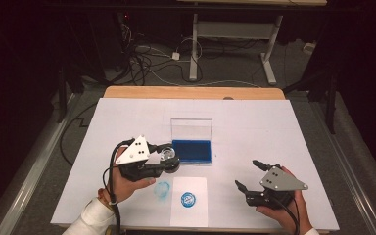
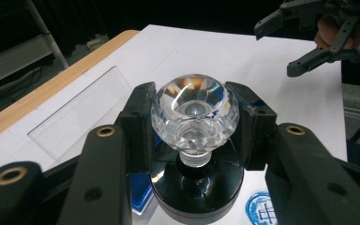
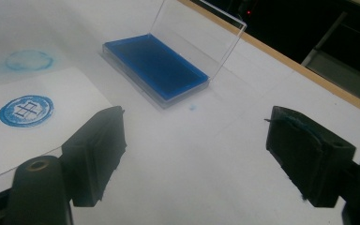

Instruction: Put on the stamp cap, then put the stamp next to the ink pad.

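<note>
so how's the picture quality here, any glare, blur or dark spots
High view: white table brightly lit, the room beyond it dark. Left gripper view: the crystal stamp handle is sharp with glints, the near jaws soft. Right gripper view: the jaws blur up close; the ink pad and blue print are fairly sharp.

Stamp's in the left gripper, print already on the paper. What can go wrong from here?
1. The left gripper grips the stamp by its faceted clear knob; that glossy, rounded surface could slip or twist between the pads.
2. A stray blue ring already marks the table beside the paper, so another off-paper touch may smear more ink.
3. The ink pad lies open with its lid upright; a passing gripper might knock it.
</note>
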